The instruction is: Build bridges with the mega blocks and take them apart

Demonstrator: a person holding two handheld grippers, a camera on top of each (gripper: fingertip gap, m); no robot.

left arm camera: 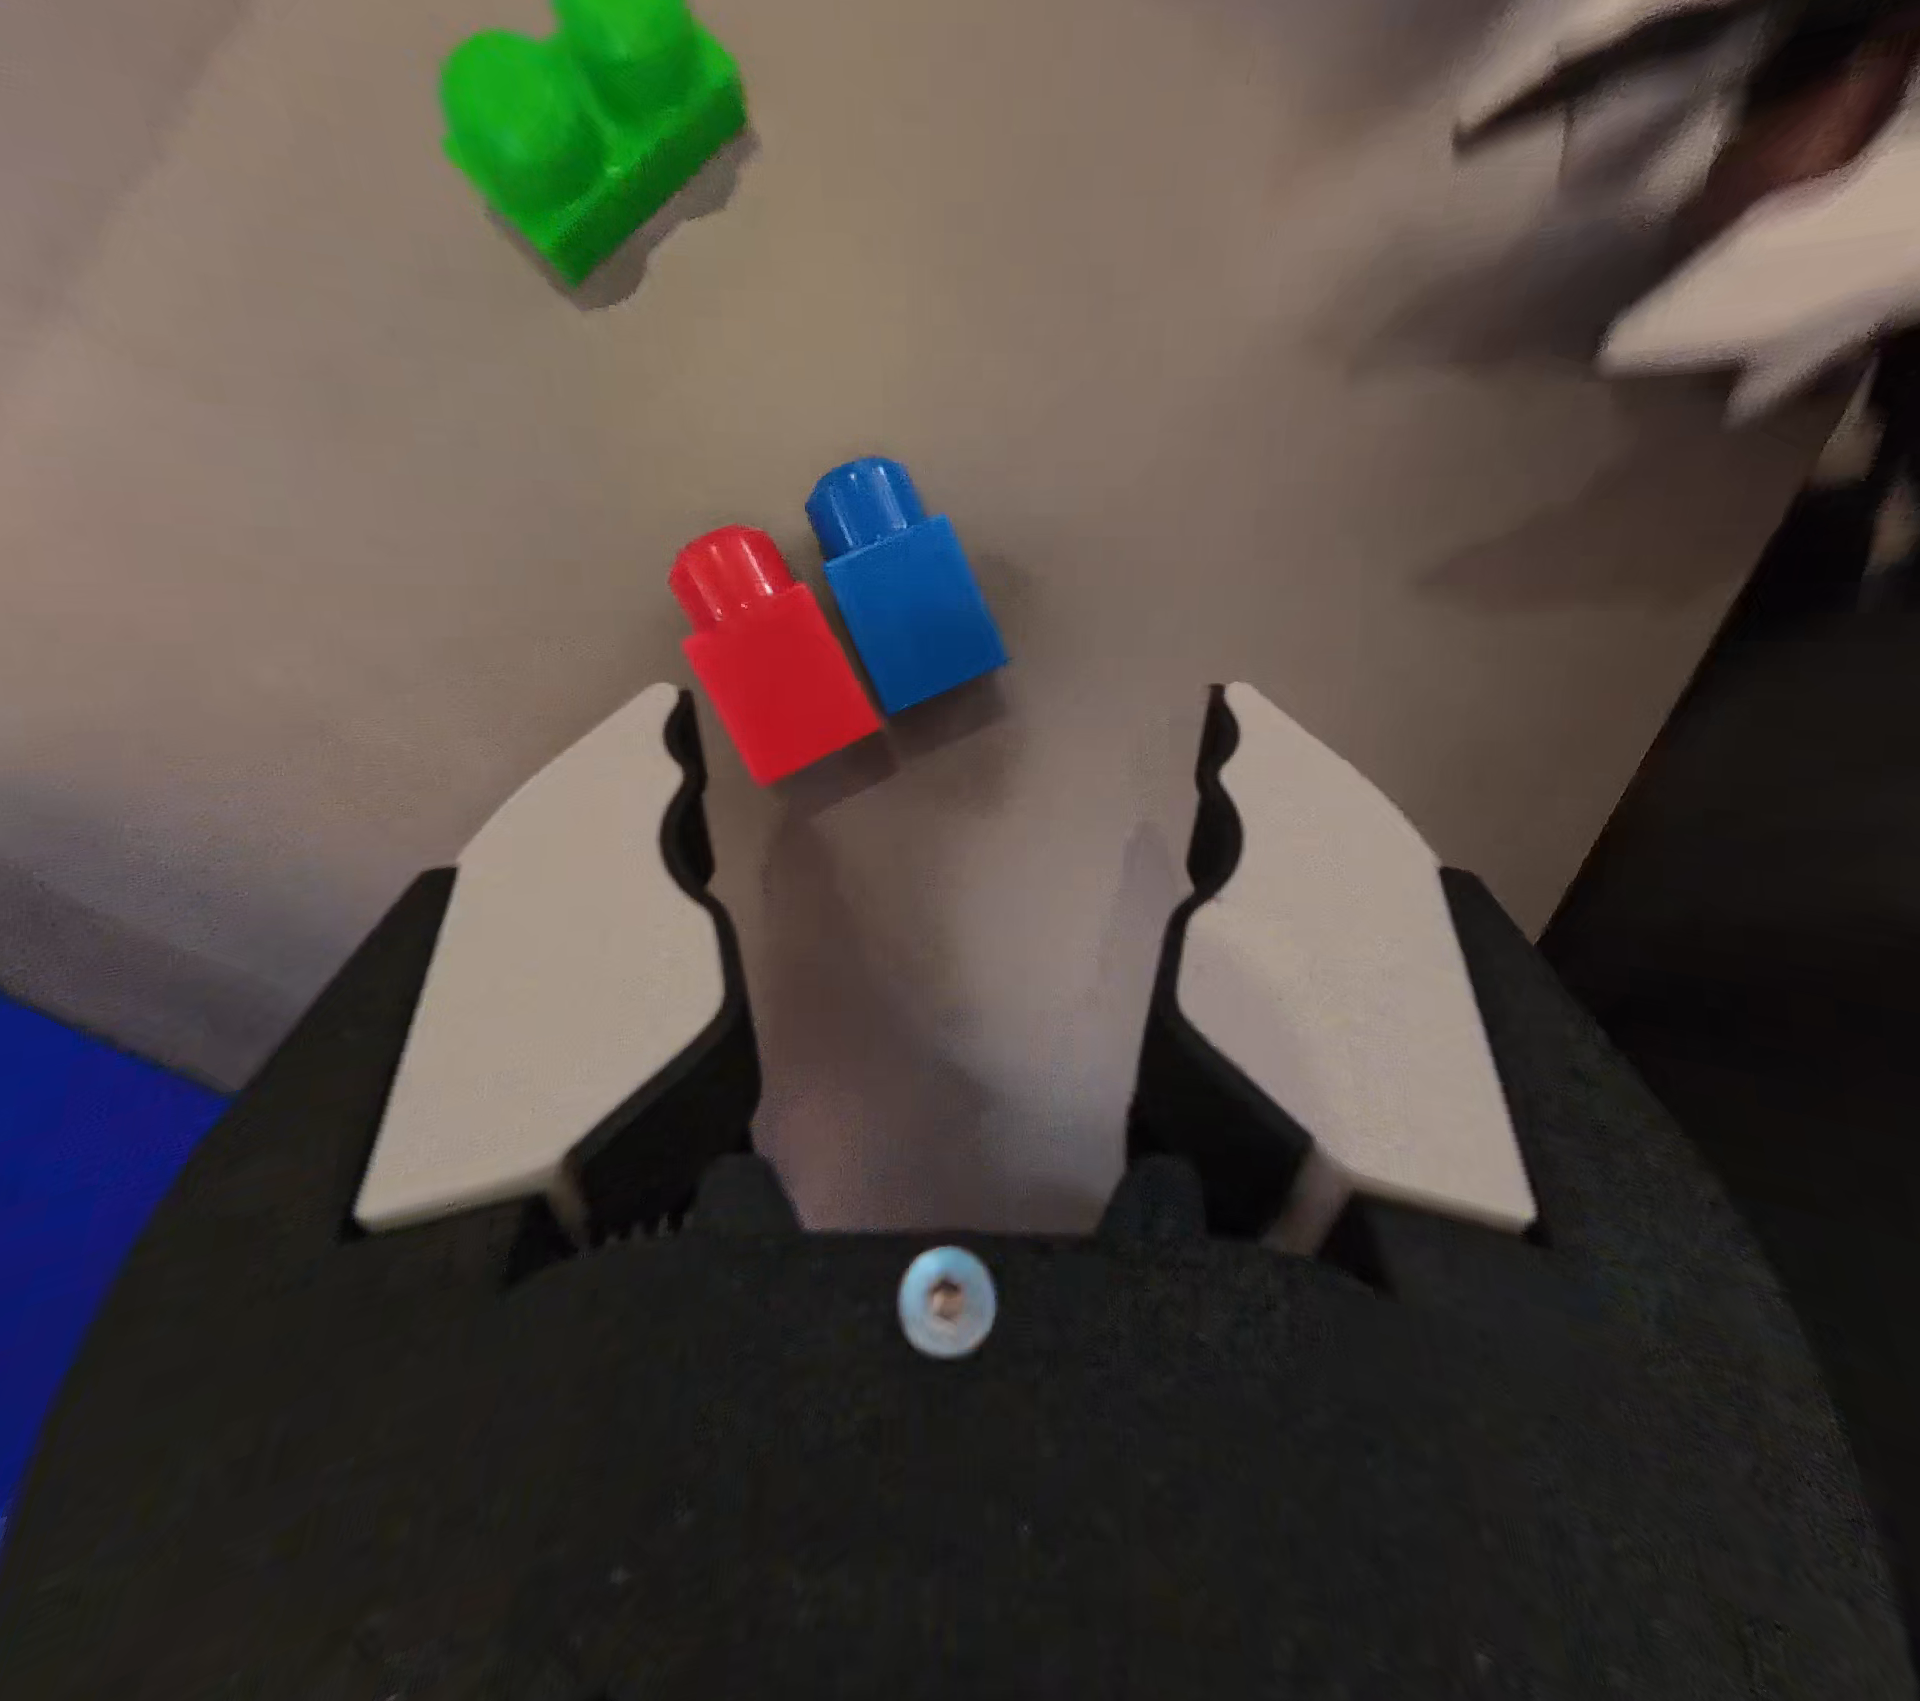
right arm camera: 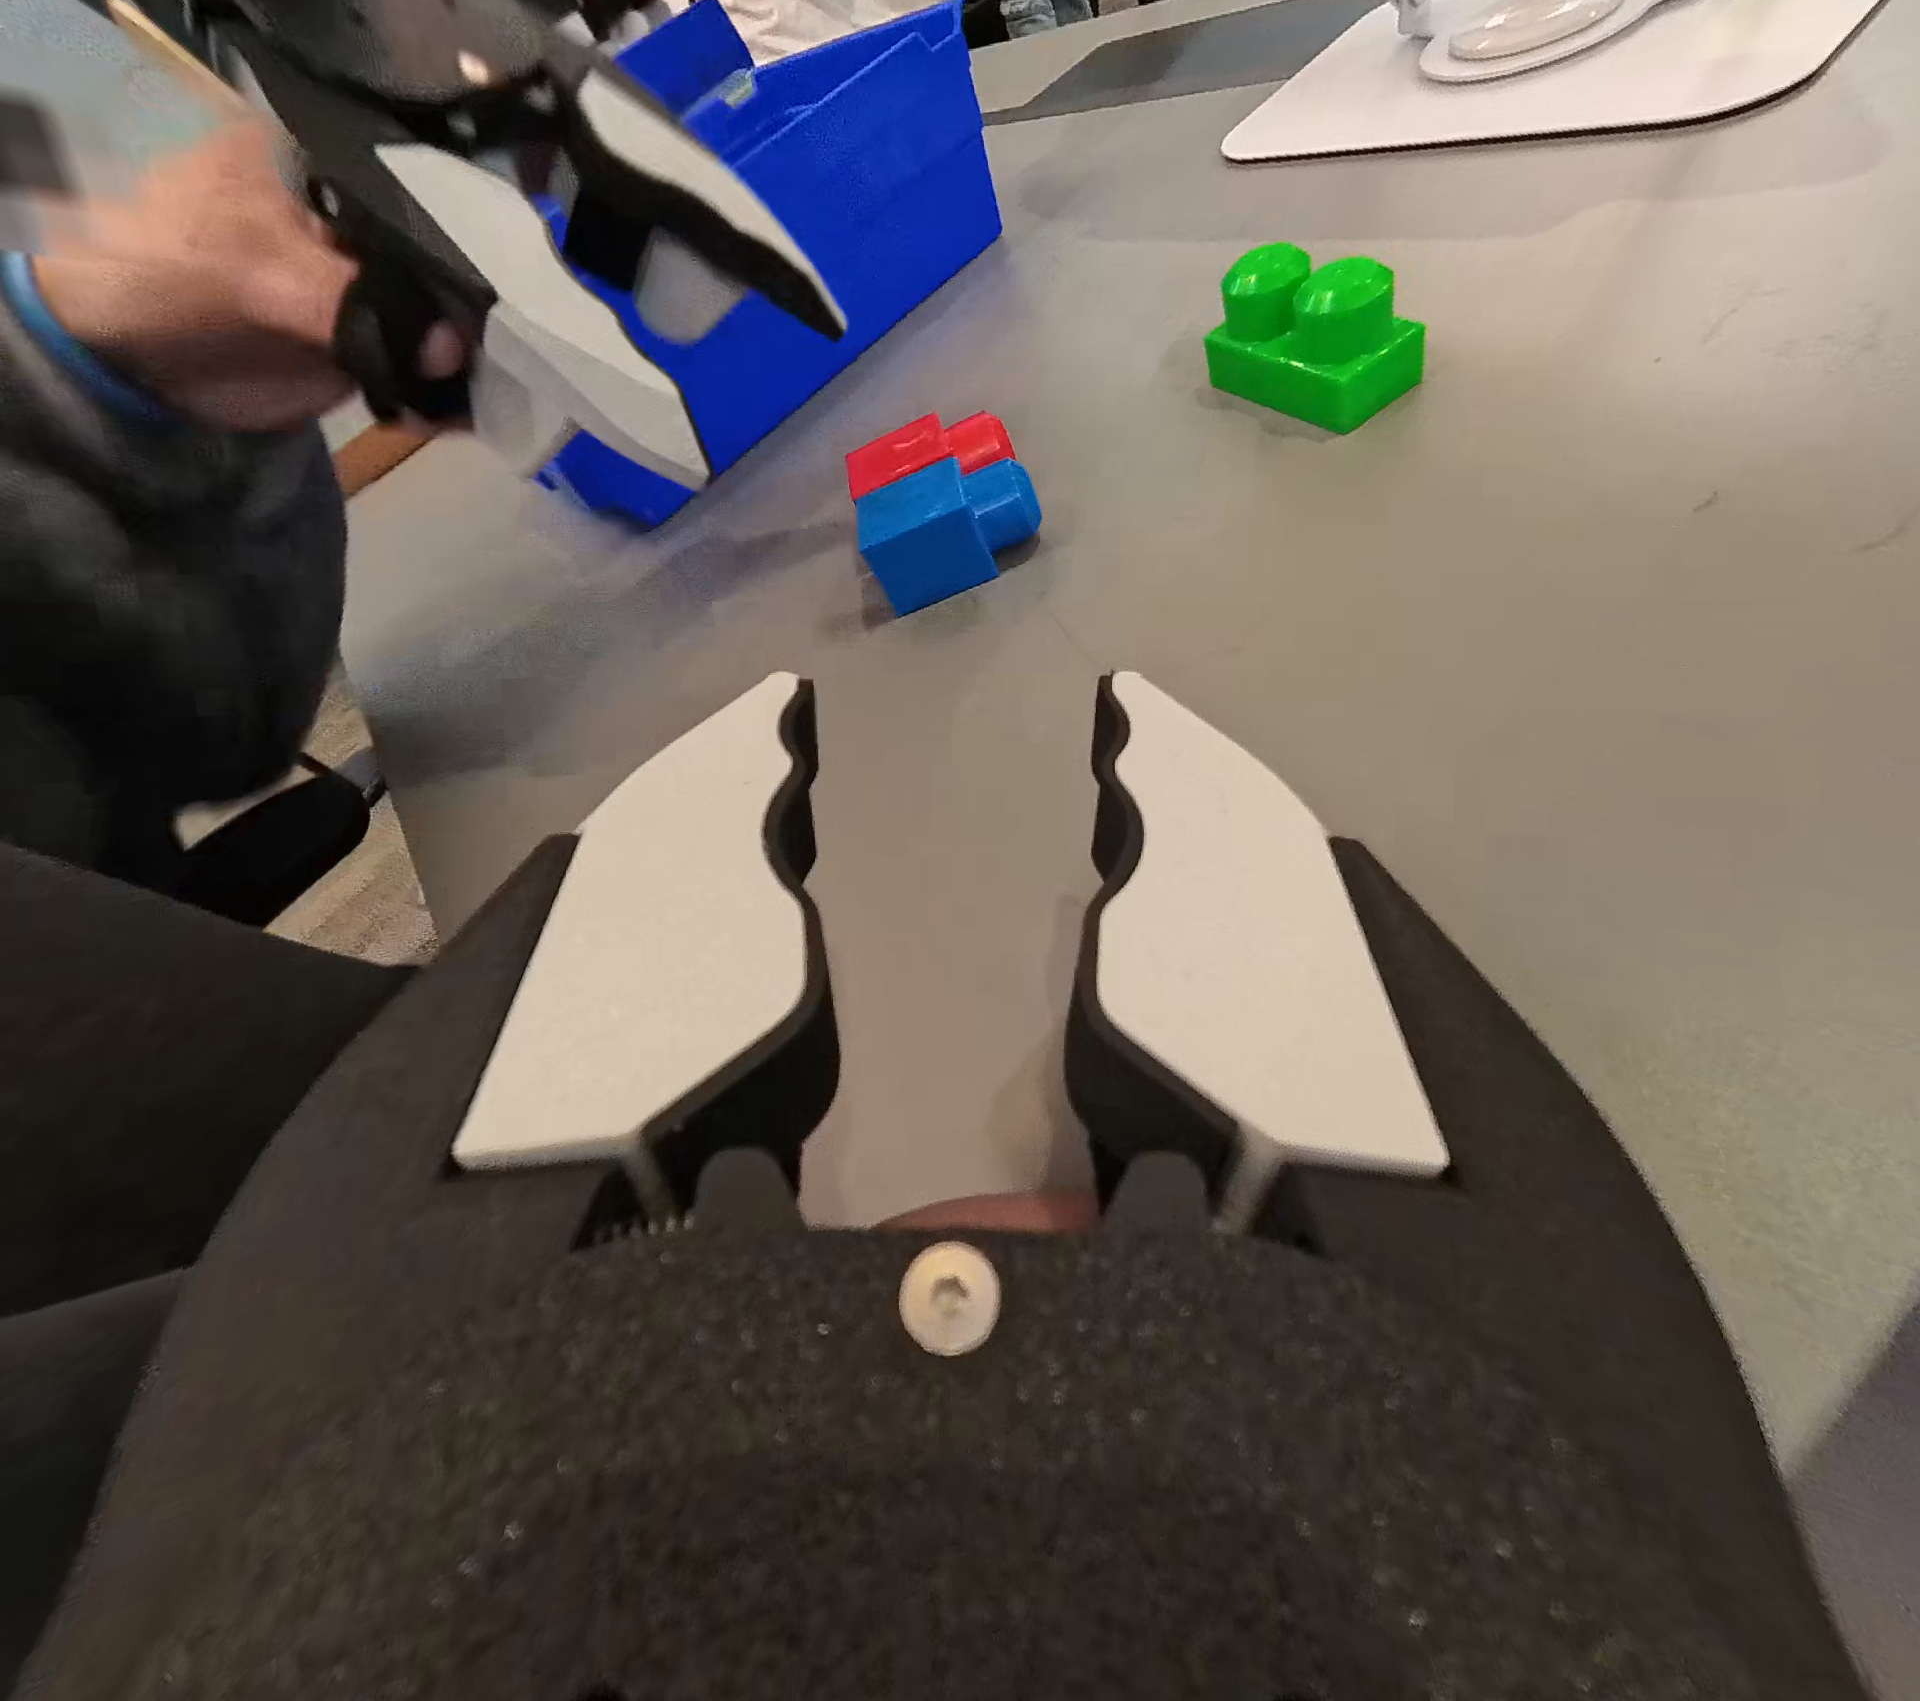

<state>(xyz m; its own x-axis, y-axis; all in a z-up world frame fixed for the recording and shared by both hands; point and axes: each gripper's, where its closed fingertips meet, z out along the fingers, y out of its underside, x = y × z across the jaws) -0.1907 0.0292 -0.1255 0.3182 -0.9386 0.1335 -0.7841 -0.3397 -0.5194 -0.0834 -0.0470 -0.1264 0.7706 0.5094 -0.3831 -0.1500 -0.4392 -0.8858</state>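
Both sets of jaws stand open and empty over a grey table [right arm camera: 1558, 716] on which three mega blocks lie loose, no bridge yet assembled. In the left wrist view, the left gripper [left arm camera: 951, 701] hovers directly over the red block [left arm camera: 779, 675], which sits just above its left fingertip near the frame's centre, tipped on its side with its stud pointing toward the upper left. The blue block [left arm camera: 909, 602] lies flush against it, parallel and likewise on its side. The long axis of the pair runs roughly in line with the jaws' reach, so a grasp across the red block's flat sides looks the likely approach, though the blue neighbour touching it leaves little room for a finger between them. The left gripper appears clearly the nearer; the right gripper [right arm camera: 951, 690] sits farther back, the pair lying above its jaws in mid-frame. The green block [left arm camera: 592, 103], a two-stud piece standing upright, rests well apart in the upper left. In the right wrist view the red block is largely hidden behind the blue one, and a blue bin [right arm camera: 862, 197] stands at upper centre, partly covered by the blurred left gripper. The bin's contents cannot be made out.
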